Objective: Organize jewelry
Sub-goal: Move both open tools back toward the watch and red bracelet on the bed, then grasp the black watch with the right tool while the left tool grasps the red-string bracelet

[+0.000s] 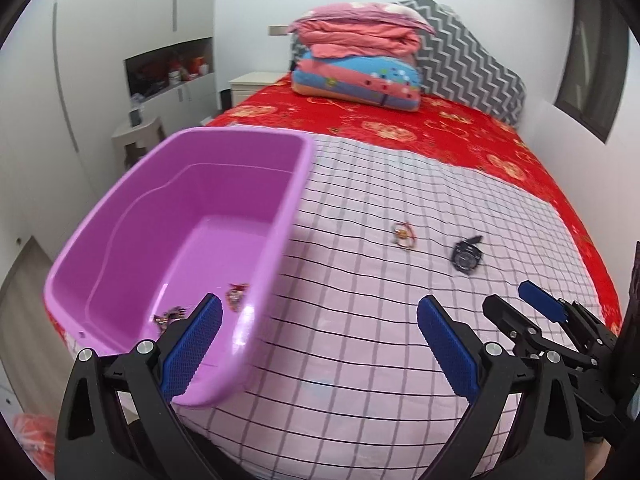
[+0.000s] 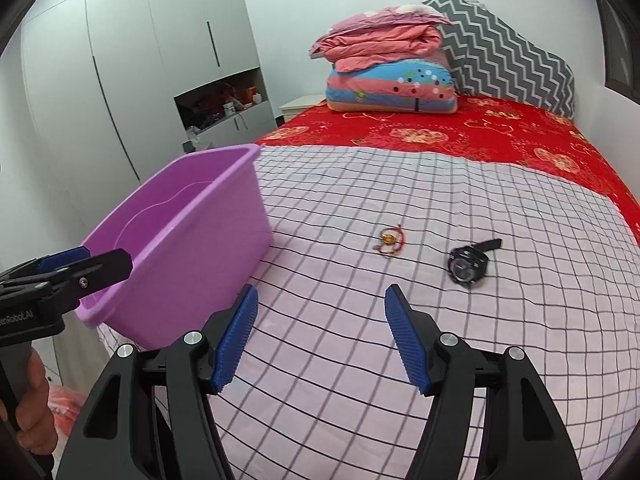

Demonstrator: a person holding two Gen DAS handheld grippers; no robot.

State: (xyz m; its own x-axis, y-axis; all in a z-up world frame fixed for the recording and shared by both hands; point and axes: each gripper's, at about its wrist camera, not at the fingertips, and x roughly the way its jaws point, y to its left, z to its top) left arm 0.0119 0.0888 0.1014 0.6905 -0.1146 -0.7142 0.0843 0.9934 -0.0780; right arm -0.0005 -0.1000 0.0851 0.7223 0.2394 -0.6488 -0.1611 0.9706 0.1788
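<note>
Both tongs hung spread over the bed, gripping nothing.
Your left tongs (image 1: 320,312) straddled the purple tub's (image 1: 276,216) near rim; your right tongs (image 2: 322,300) hovered above the checked sheet (image 2: 360,360). A red-cord bracelet (image 2: 391,241) and black wristwatch (image 2: 469,265) lay apart on the sheet. Two small pieces (image 1: 236,296), probably jewelry, sat in the tub.

Black tool (image 2: 320,300) frames, blue ribbed pads (image 2: 236,336), silver screws (image 2: 192,337).

Bright, even indoor light; strong fisheye bending at edges, perhaps slight blur there.
</note>
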